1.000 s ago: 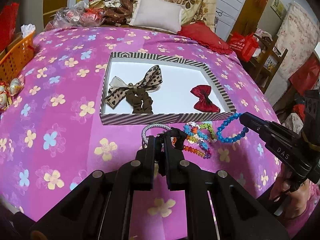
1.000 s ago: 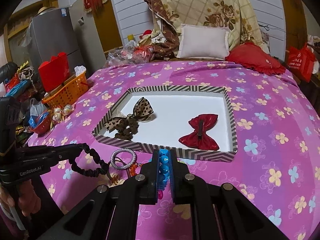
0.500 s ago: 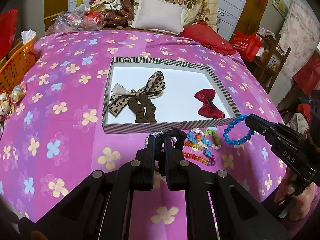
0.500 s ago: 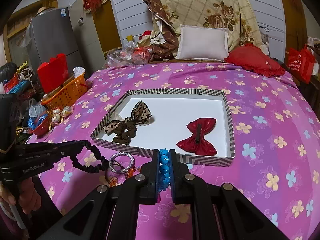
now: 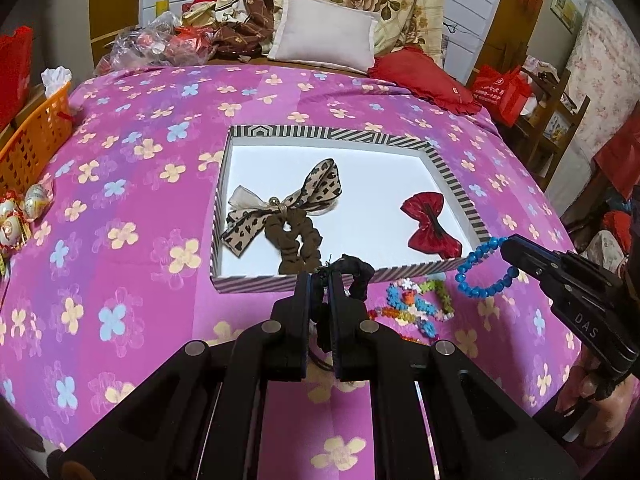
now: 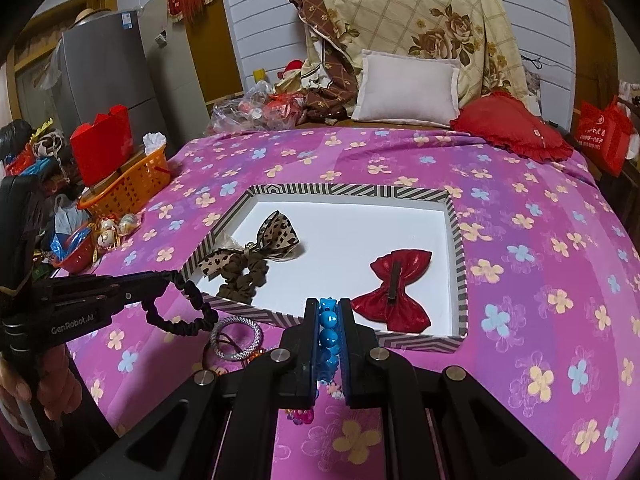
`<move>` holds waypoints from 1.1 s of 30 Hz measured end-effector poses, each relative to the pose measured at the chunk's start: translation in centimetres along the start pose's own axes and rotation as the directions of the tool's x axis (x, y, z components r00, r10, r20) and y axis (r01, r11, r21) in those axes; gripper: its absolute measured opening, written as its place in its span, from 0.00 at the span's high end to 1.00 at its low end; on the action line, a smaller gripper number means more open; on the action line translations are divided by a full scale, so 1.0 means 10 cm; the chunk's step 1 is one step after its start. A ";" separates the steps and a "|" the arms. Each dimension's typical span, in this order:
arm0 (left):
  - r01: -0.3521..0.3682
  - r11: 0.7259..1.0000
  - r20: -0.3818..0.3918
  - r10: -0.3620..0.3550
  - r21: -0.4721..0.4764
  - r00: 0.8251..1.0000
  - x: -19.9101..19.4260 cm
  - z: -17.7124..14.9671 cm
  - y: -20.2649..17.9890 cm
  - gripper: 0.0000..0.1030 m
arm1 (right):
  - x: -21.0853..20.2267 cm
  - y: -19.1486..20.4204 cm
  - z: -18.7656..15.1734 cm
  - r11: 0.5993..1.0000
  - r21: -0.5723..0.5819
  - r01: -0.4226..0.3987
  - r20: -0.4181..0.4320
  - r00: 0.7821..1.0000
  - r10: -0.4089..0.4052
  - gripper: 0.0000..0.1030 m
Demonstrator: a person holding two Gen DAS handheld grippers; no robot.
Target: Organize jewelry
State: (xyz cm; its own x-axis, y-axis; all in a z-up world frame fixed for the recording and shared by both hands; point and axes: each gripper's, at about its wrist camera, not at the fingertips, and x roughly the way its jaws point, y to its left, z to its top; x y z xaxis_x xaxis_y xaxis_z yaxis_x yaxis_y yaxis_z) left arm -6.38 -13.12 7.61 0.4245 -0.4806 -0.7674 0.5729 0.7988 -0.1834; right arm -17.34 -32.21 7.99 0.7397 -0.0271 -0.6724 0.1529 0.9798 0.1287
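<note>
A striped-rim white box (image 5: pixel 360 134) (image 6: pixel 456 256) lies on the purple flowered bed. Inside are a leopard bow with brown scrunchie (image 5: pixel 294 216) (image 6: pixel 256 256) and a red bow clip (image 5: pixel 430 220) (image 6: pixel 394 284). My left gripper (image 5: pixel 319 280) (image 6: pixel 170 278) is shut on a black hair tie (image 5: pixel 358 274) (image 6: pixel 188 312), held over the box's near rim. My right gripper (image 6: pixel 330 308) (image 5: pixel 505 245) is shut on a blue bead bracelet (image 6: pixel 329 336) (image 5: pixel 482 270), held near the box's front right corner. Colourful bead bracelets (image 5: pixel 416 306) and a silver bangle (image 6: pixel 236 338) lie on the bed before the box.
An orange basket (image 6: pixel 128 184) (image 5: pixel 32 140) stands at the bed's left edge, with small decorated eggs (image 5: pixel 24 212) beside it. A white pillow (image 6: pixel 408 88), red cushion (image 6: pixel 514 126) and plastic bags (image 5: pixel 156 44) lie at the far end.
Both grippers have risen and moved forward toward the box, carrying the hair tie and the blue bracelet. The box now sits closer in both views.
</note>
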 end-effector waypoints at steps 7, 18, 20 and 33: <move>-0.007 1.000 0.003 0.007 -0.001 1.000 0.04 0.08 0.01 0.93 | 0.05 0.01 0.10 1.000 -0.013 0.003 0.000 1.000 -0.003 0.92; -0.015 1.000 0.004 0.015 -0.002 1.000 0.11 0.19 0.01 0.93 | 0.15 0.02 0.14 1.000 -0.017 0.004 -0.010 1.000 -0.004 0.92; -0.017 1.000 0.002 0.017 -0.003 1.000 0.13 0.21 0.01 0.93 | 0.18 0.01 0.14 1.000 -0.016 0.004 -0.013 1.000 -0.004 0.92; -0.023 1.000 -0.008 0.023 -0.007 1.000 0.30 0.33 -0.02 0.93 | 0.30 -0.03 0.23 1.000 -0.021 0.007 -0.018 1.000 -0.007 0.92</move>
State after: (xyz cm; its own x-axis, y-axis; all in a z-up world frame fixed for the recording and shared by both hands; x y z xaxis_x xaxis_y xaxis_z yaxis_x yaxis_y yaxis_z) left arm -2.93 -15.94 7.38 0.4320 -0.4589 -0.7764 0.5576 0.8125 -0.1700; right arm -13.67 -33.00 7.64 0.7268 -0.0309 -0.6862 0.1442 0.9836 0.1085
